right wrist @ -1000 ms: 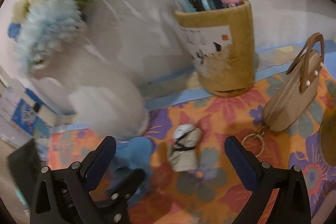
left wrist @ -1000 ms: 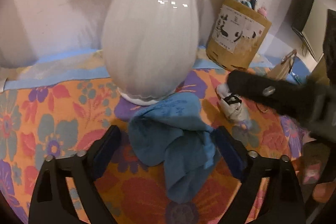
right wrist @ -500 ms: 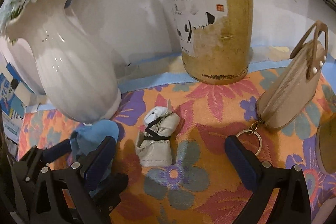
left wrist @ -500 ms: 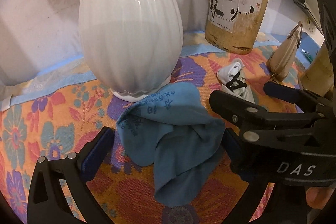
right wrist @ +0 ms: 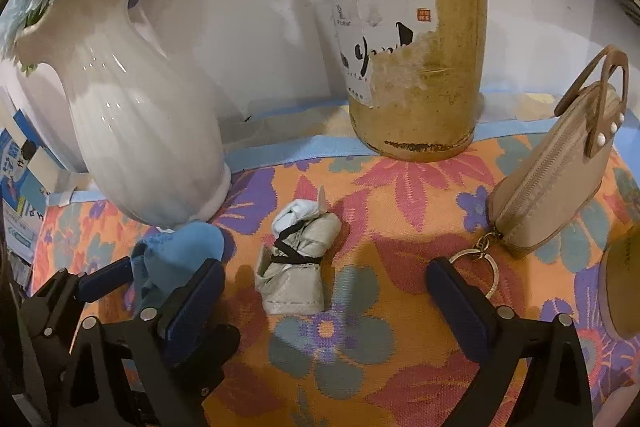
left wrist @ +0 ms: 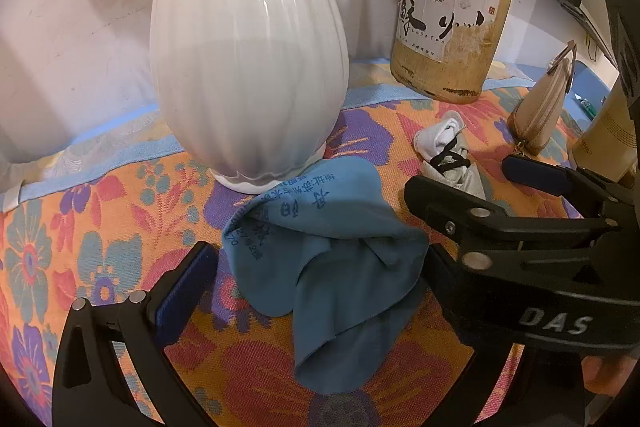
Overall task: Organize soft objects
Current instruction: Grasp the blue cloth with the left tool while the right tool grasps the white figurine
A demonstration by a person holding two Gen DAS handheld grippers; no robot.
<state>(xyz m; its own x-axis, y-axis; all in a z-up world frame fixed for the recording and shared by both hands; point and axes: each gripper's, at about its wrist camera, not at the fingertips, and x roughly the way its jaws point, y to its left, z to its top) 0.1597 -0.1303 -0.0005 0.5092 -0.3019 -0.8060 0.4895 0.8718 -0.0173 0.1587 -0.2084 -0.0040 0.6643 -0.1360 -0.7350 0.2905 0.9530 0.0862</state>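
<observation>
where the floral cloth covers the bench, its pale blue border runs along the wall, and the bare patterned stretch in front of the right tongs is the widest open ground.

item 1: blue cloth, crumpled, printed with dark characters, lying between the wide-open jaws of the left tongs; neither pad visibly presses it. its far edge lies at the foot of the white vase.

item 2: grey-white bundle, bound with a black band, lying between the spread jaws of the right tongs and a little ahead of them, not touched by either.

item 3: right tongs, seen from the left wrist view, cross over the left tongs' right finger and hide it in part. whether the two tools touch cannot be told.

item 4: pen holder, tan, label torn, against the wall behind the bundle; pens cut off at the top edge.

item 5: small tan purse with key ring, upright, right of the bundle, just beyond the right finger.

item 6: round tan object at the right edge, cut off, unidentified.
</observation>
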